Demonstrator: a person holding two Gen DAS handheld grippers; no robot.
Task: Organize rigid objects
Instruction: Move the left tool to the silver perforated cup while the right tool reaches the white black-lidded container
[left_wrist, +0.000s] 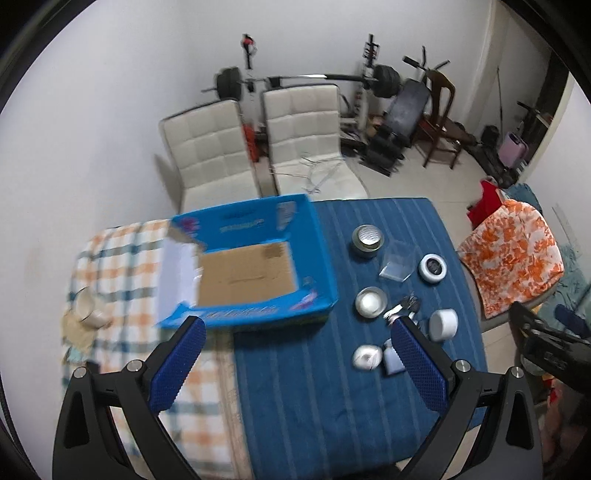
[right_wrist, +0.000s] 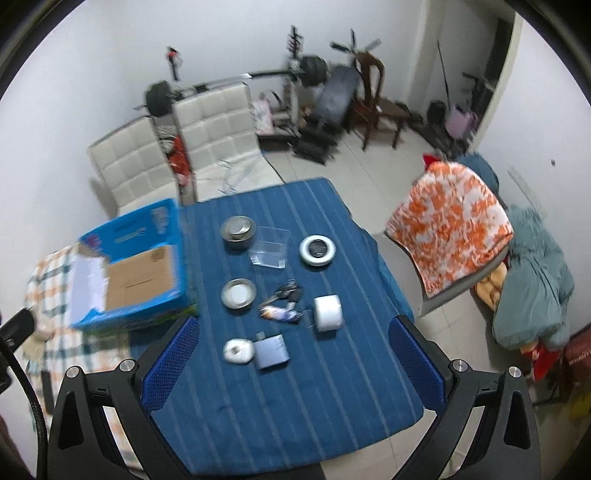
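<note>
Both grippers hang over the blue striped cloth (right_wrist: 295, 387), left gripper (left_wrist: 299, 326) and right gripper (right_wrist: 295, 325) each spread wide, holding nothing. Small tins, keys (right_wrist: 284, 295) and a white roll (right_wrist: 328, 312) sit mid-cloth; the empty blue box (left_wrist: 251, 258) beside them. Only the left view shows a mug (left_wrist: 86, 306)
</note>
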